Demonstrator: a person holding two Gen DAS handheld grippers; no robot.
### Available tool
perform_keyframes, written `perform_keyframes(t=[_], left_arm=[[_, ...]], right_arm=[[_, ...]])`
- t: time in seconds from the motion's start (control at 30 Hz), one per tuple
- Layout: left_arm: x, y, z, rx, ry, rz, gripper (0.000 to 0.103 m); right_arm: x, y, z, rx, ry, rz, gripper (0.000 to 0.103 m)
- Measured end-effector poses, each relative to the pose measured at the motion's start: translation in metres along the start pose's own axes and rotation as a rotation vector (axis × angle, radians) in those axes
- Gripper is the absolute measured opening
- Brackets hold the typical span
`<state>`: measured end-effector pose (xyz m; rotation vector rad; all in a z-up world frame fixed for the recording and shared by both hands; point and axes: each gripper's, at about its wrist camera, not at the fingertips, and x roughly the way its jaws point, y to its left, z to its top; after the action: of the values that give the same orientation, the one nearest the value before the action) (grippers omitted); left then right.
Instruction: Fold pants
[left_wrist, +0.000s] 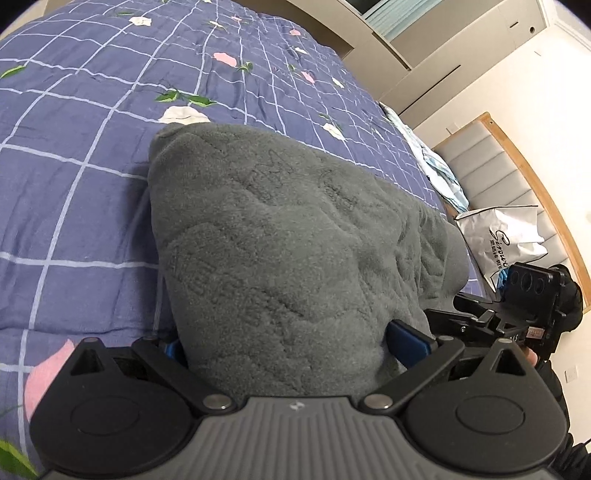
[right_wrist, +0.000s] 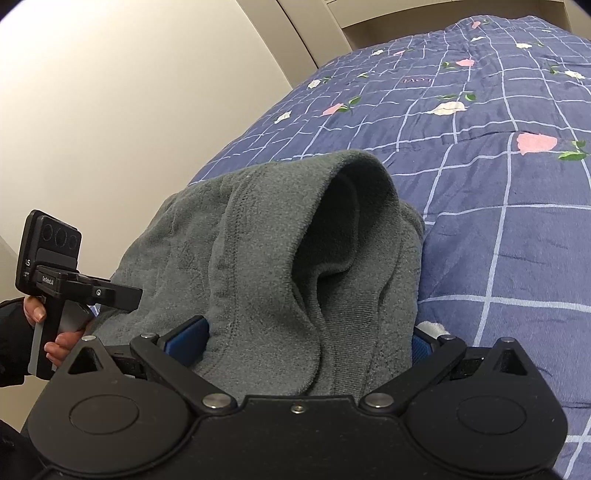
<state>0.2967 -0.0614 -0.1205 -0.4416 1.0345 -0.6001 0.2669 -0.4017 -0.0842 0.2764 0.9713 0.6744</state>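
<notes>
Fuzzy grey fleece pants (left_wrist: 291, 251), bunched.

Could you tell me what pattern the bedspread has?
The bedspread is blue with a pale grid and pink and white flowers, clearest in the right wrist view.

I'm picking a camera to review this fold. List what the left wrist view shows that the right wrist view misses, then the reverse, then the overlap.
Left wrist view only: a white printed bag, a padded headboard, pale bedding, and the right hand-held gripper's side.

Right wrist view only: the open, hollow end of the pants, a plain wall, and the hand holding the left hand-held gripper.

Both: grey fleece pants bunched between blue pads, over a blue checked floral quilt.
</notes>
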Motion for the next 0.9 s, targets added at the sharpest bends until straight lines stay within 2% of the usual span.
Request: perform_keyframes(t=[0.2, 0.63, 0.9], left_arm=[[0.0032, -0.0021, 0.0002, 0.009, -0.002, 0.006, 0.103], [0.0029, -0.0058, -0.005, 0.005, -0.03, 0.029, 0.103], [0.0029, -0.0091, -0.0041, -0.011, -0.025, 0.056, 0.103]], right_arm=[[-0.0014, 0.0023, -0.0022, -0.007, -0.005, -0.005, 0.103], [-0.0014, -0.0066, -0.0095, 0.01, -0.058, 0.043, 0.103], [0.0008, -0.0054, -0.0073, 0.022, -0.058, 0.034, 0.103]])
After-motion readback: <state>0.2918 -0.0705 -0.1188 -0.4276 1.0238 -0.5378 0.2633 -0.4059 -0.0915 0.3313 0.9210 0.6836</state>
